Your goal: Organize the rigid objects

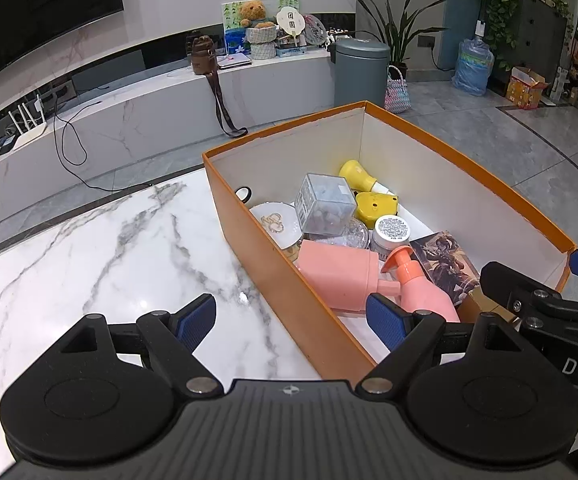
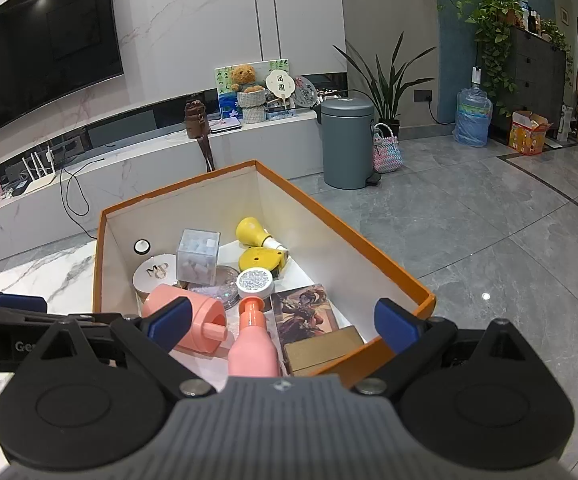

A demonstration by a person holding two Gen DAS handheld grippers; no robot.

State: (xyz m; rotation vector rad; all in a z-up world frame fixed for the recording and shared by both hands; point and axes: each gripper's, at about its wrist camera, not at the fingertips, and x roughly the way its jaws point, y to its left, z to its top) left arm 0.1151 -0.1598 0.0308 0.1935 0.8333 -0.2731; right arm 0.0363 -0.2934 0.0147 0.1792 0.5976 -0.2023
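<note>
An orange box (image 1: 245, 216) (image 2: 409, 280) with white inner walls stands at the marble table's corner, holding several items. A pink pump bottle (image 1: 425, 292) (image 2: 253, 344) lies beside a pink cylinder (image 1: 341, 276) (image 2: 185, 320). Behind them sit a clear cube (image 1: 323, 204) (image 2: 199, 256), two yellow pieces (image 1: 375, 204) (image 2: 261, 258), a silver-lidded jar (image 1: 393, 230) (image 2: 254, 282), a white round compact (image 1: 275, 222) (image 2: 155, 274) and a picture card (image 1: 449, 264) (image 2: 307, 312). My left gripper (image 1: 291, 322) is open, straddling the box's near wall. My right gripper (image 2: 281, 322) is open above the pink bottle, touching nothing.
The marble table (image 1: 109, 248) stretches left of the box. Beyond it are a grey floor, a low white TV bench (image 1: 161, 120), a grey bin (image 2: 347, 142) and a potted plant. The right gripper's black body (image 1: 549, 320) crosses the left wrist view's right edge.
</note>
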